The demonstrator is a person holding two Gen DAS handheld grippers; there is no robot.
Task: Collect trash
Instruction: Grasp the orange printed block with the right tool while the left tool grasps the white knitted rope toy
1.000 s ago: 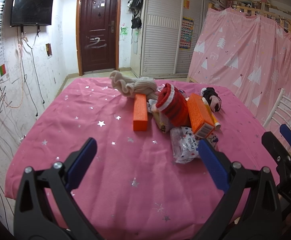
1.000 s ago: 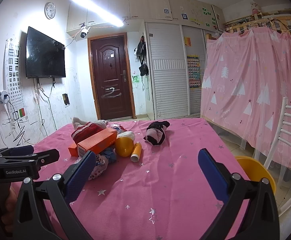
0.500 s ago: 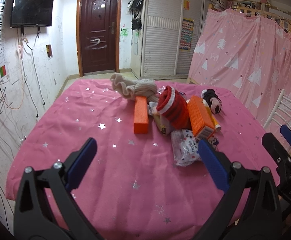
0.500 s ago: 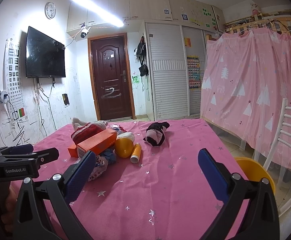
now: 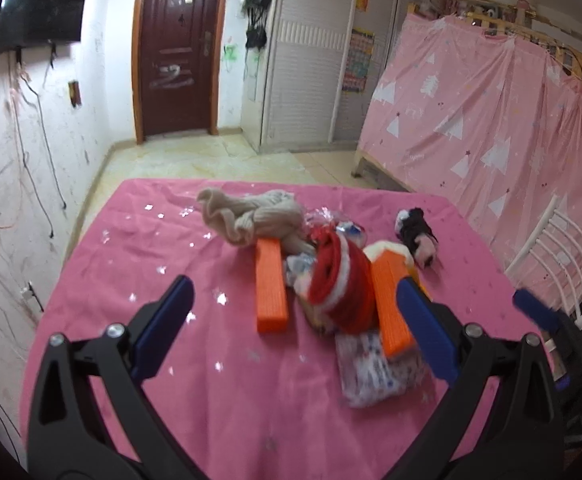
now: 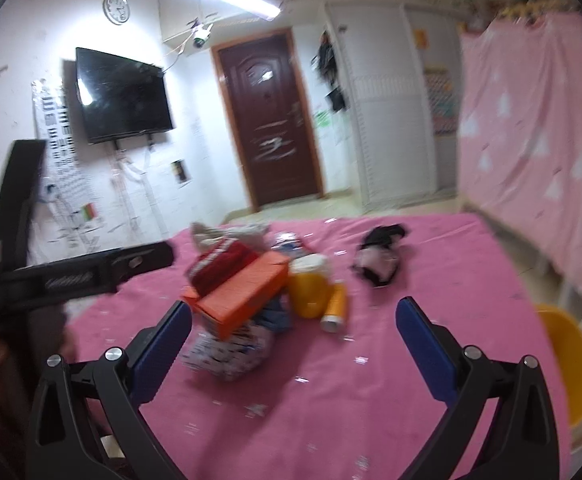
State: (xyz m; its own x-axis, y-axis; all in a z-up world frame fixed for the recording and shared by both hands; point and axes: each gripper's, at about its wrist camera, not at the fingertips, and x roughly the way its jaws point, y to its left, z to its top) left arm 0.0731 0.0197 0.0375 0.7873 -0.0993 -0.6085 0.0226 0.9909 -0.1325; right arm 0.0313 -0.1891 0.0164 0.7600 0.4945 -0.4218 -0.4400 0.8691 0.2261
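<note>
My left gripper (image 5: 291, 328) hangs above the near part of the table (image 5: 103, 280), jaws spread wide with nothing between them. My right gripper (image 6: 293, 340) is likewise wide and empty, over the pink cloth. The trash sits in a heap mid-table: a printed wrapper (image 5: 371, 372) nearest me, a long orange box (image 5: 389, 304) lying partly on it, a red sock (image 5: 343, 284) touching that box, a second orange box (image 5: 271, 284) just left. A beige sock (image 5: 251, 216) lies behind. From the right view, a yellow jar (image 6: 309, 284) and tube (image 6: 337, 306) stand beside the heap; a black sock (image 6: 379, 256) lies apart.
</note>
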